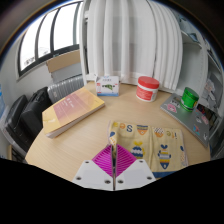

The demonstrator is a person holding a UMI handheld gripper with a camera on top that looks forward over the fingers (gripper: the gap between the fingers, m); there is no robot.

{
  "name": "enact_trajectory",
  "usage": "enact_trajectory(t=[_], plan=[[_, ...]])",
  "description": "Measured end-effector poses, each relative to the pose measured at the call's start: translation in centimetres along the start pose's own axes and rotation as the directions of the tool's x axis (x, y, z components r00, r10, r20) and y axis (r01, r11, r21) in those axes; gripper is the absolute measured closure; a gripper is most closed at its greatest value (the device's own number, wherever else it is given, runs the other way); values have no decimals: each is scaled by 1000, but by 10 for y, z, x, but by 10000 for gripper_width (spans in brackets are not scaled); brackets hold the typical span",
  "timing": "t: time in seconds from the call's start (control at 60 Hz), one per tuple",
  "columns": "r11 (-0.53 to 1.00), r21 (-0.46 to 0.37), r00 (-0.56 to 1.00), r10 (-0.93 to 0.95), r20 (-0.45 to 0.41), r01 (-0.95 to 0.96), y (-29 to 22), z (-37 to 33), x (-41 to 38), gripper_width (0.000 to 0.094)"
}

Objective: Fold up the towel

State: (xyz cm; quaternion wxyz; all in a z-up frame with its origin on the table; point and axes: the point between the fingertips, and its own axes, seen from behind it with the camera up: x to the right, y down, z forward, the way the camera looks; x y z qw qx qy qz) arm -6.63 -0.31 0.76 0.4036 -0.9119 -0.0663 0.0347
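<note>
A cream towel (148, 140) with yellow and blue patterns lies on the round wooden table (95, 135), just ahead of the fingers and to their right. My gripper (113, 158) is at the towel's near left edge. Its magenta pads (101, 160) are pressed together, with a thin raised fold of the towel's edge pinched between them. The near part of the towel is hidden behind the fingers.
A tan and pink folded stack (70, 108) lies on the left of the table. At the far edge stand a small box (108, 84), a red container (148, 88) and a green cup (189, 97). A black chair (30, 108) stands at the left.
</note>
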Motion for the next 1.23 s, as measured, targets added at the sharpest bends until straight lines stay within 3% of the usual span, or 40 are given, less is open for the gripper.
enact_trajectory(t=[0.117, 0.267, 0.35, 0.5, 0.55, 0.667, 0.7, 0.733, 0.817, 0.85, 0.9, 1.233], plan=[[992, 75, 995, 104, 13, -104, -43, -33, 28, 926], [973, 130, 974, 204, -100, -190, -64, -60, 118, 927], [975, 71, 962, 219, -161, -210, -32, -46, 159, 926], [959, -93, 950, 249, -190, -269, 38, -18, 188, 923], [962, -55, 951, 256, -175, -269, 32, -14, 191, 920], [956, -87, 947, 263, -183, -282, 33, -15, 191, 899], [952, -95, 944, 271, -187, -292, 35, -16, 191, 856], [946, -109, 941, 282, -189, -306, 37, -18, 190, 749], [924, -130, 923, 330, -198, -359, 37, -36, 188, 231], [920, -116, 916, 348, -198, -374, 34, -44, 188, 78], [920, -81, 912, 361, -196, -382, 28, -60, 186, 119], [888, -4, 866, 447, -225, -459, 34, -187, 166, 99]])
